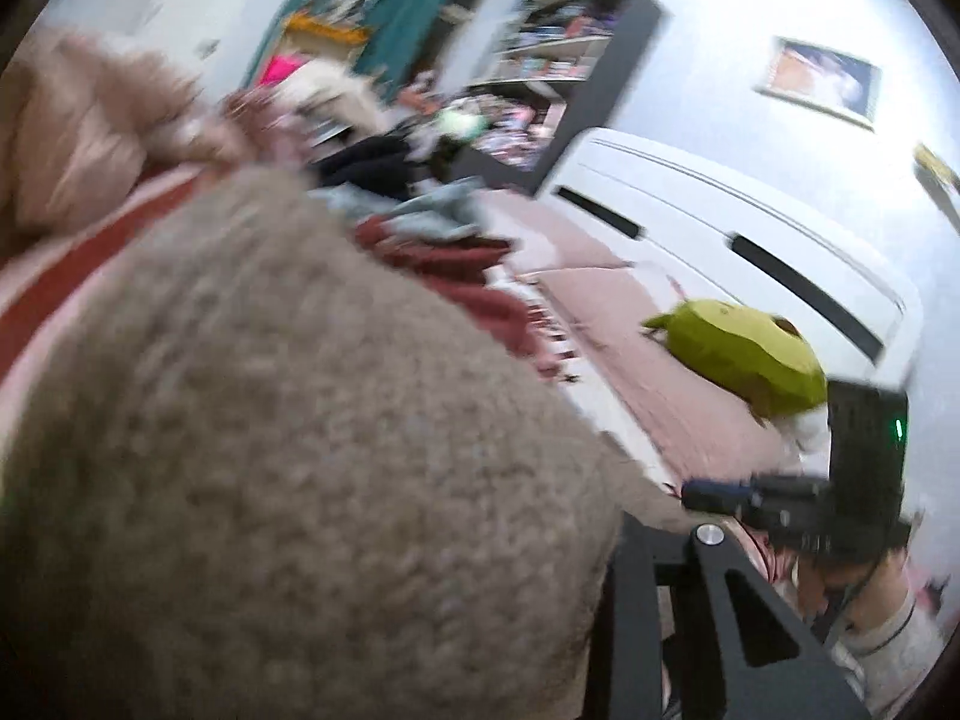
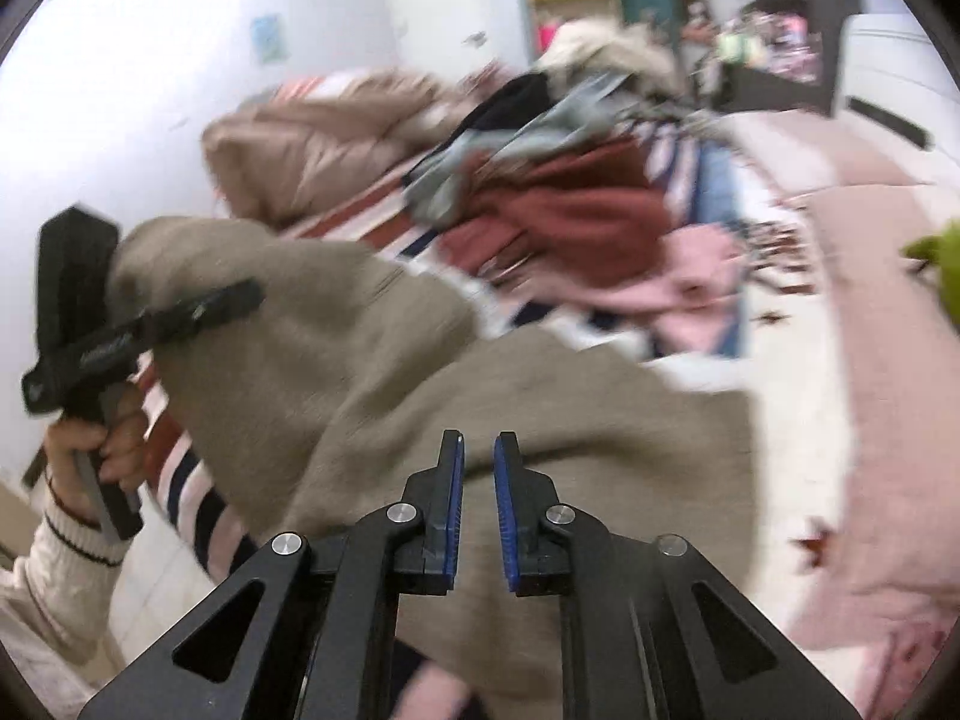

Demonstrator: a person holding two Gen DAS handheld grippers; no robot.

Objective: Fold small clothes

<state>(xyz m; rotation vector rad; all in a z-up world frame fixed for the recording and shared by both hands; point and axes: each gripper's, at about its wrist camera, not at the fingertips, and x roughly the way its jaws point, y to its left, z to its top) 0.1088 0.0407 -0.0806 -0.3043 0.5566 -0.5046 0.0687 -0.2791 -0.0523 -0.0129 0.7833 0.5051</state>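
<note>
A beige knitted garment [image 2: 384, 360] lies half lifted over the striped bedspread [image 2: 186, 480]. My left gripper [image 2: 114, 276] stands at the far left of the right wrist view, shut on one edge of the garment and holding it up. In the left wrist view the same garment [image 1: 288, 432] covers most of the frame and hides the left fingers. My right gripper [image 2: 478, 480] is slightly open with blue pads, empty, hovering just above the garment's near edge. It also shows in the left wrist view [image 1: 720, 489].
A pile of clothes, dark red [image 2: 570, 210], pink [image 2: 696, 282] and grey [image 2: 480, 162], lies farther back on the bed. A tan pillow [image 2: 318, 150] lies at the back left. A green plush toy [image 1: 738, 354] sits by the white headboard [image 1: 750, 240].
</note>
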